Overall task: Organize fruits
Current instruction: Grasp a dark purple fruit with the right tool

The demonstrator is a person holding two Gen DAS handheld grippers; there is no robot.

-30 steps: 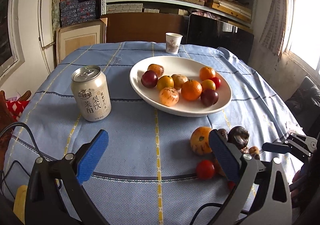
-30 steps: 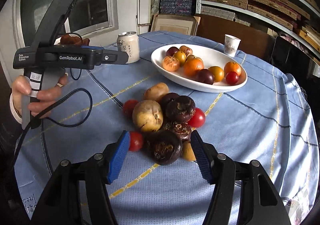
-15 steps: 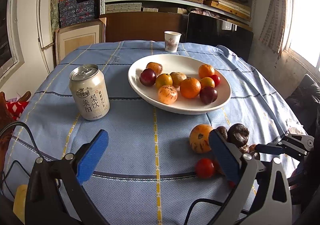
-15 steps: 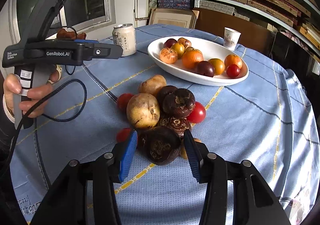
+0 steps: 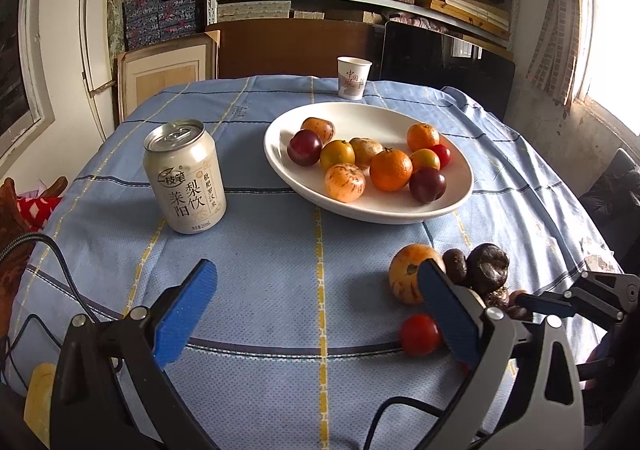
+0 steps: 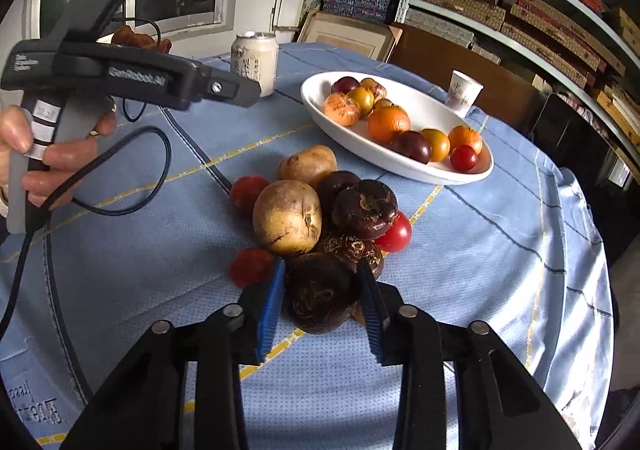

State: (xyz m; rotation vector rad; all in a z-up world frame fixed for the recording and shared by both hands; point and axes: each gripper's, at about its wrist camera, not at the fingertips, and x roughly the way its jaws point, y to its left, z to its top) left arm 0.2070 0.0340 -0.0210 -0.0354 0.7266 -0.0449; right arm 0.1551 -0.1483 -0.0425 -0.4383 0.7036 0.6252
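Blue pads of the right gripper (image 6: pixel 322 302) have just been closing on a dark, rough-skinned round fruit (image 6: pixel 320 292), and in the right wrist view both pads now sit against its sides, so it reads as grasped, though it rests on the table. That fruit is the nearest one of a loose pile on the blue cloth: just behind it lie another dark fruit (image 6: pixel 365 208), a tan one (image 6: pixel 287 215), a further tan one (image 6: pixel 307 163) and several small red tomatoes (image 6: pixel 396 232), all touching or nearly so. Farther off and to the right stands the white plate (image 6: pixel 424 169), already carrying oranges, plums and other fruit. A drink can (image 6: pixel 255 61) stands far left of it, a paper cup (image 6: pixel 463 91) beyond it.

The left gripper (image 5: pixel 316 308) hangs over bare cloth to the left of the pile with its jaws spread wide and nothing between them; a hand (image 6: pixel 48 153) holds its handle.

The step in hand looks like the pick-up of one loose fruit for the plate. Next comes a straight lift, clear of the neighbours so the pile does not roll, then a carry far and right to an open patch of the plate.
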